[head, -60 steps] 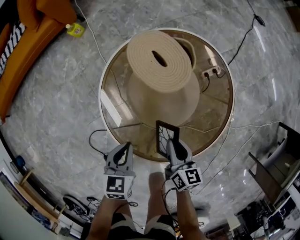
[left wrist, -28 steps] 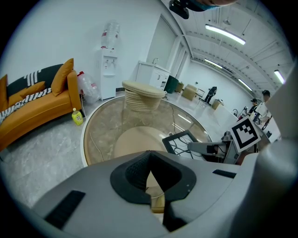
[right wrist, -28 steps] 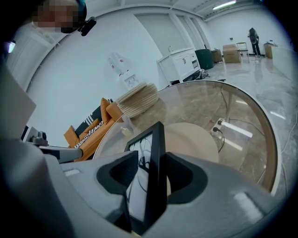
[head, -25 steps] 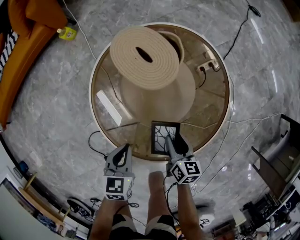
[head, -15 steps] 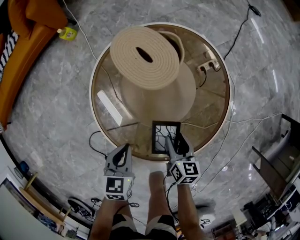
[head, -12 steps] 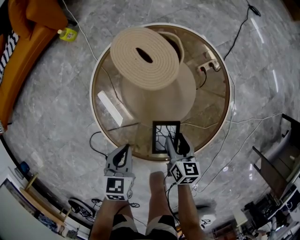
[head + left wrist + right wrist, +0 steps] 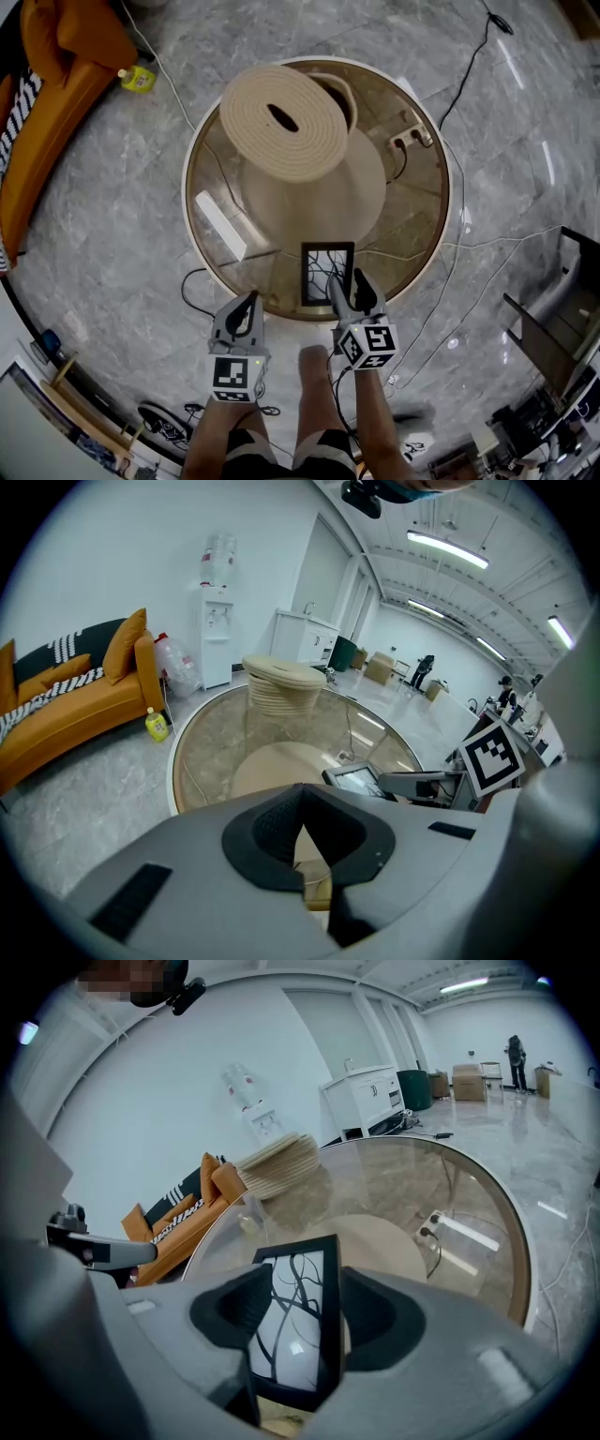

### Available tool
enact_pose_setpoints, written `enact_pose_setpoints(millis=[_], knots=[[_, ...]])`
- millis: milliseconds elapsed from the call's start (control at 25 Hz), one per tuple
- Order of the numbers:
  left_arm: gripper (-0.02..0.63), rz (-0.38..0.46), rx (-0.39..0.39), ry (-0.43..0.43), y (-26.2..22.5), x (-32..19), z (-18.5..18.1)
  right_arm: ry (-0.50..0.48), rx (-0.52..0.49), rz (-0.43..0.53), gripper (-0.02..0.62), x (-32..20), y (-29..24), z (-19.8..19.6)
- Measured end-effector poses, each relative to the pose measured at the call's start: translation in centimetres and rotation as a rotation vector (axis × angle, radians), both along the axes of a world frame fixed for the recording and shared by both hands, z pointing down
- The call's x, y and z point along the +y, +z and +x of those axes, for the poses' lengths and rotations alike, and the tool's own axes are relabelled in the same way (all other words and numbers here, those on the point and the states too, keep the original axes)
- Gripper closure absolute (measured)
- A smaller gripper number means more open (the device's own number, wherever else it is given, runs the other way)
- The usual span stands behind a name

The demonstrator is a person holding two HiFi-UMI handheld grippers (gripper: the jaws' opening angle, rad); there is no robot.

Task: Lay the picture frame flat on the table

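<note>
The black picture frame [image 7: 326, 274], with a branch drawing behind its glass, lies flat on the round glass table [image 7: 427, 234] near the front edge. My right gripper [image 7: 348, 284] reaches over the rim, and the frame's right side sits between its jaws. Those jaws have just been opening. In the right gripper view the frame [image 7: 295, 1321] lies between the spread fingers [image 7: 370, 1312], with a gap on the right side. My left gripper [image 7: 248, 302] hovers at the table's front edge, left of the frame, its fingers [image 7: 272, 832] closed together on nothing.
A beige coiled cone-shaped piece [image 7: 286, 122] fills the table's middle. A power strip [image 7: 408, 141] and a white bar [image 7: 220, 225] show through the glass. An orange sofa [image 7: 56, 75] and a yellow bottle [image 7: 138, 80] stand far left. Cables cross the marble floor.
The frame stood tilted up in my right gripper earlier; now it lies flat on the glass. The right jaws have spread apart around it. The left gripper stayed put.
</note>
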State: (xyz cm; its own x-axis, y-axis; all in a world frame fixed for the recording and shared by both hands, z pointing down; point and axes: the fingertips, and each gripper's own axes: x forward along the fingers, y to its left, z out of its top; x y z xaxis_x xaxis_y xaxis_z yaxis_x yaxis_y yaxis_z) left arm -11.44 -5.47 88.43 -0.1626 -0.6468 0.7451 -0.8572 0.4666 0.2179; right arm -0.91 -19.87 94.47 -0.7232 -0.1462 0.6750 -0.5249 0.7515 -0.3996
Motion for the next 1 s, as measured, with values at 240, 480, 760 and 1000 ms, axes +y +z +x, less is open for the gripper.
enact_pose_setpoints(millis=[240, 480, 760, 1000], knots=[[0.589, 0.027, -0.027, 0.015, -3.3, -0.9, -0.2, -0.008, -0.035, 0.025, 0.370, -0.9, -3.6, -0.2], [0.589, 0.063, -0.069, 0.030, -8.2, -1.8, -0.3, -0.036, -0.069, 0.078, 0.370, -1.6, -9.3, -0.4], [0.589, 0.136, -0.130, 0.058, -17.3, -3.9, 0.1, -0.065, -0.118, 0.152, 0.371, -2.5, -19.2, -0.1], [0.589, 0.204, -0.209, 0.111, -25.1, -5.9, -0.8, -0.075, -0.155, 0.266, 0.373, -3.3, -27.7, -0.4]])
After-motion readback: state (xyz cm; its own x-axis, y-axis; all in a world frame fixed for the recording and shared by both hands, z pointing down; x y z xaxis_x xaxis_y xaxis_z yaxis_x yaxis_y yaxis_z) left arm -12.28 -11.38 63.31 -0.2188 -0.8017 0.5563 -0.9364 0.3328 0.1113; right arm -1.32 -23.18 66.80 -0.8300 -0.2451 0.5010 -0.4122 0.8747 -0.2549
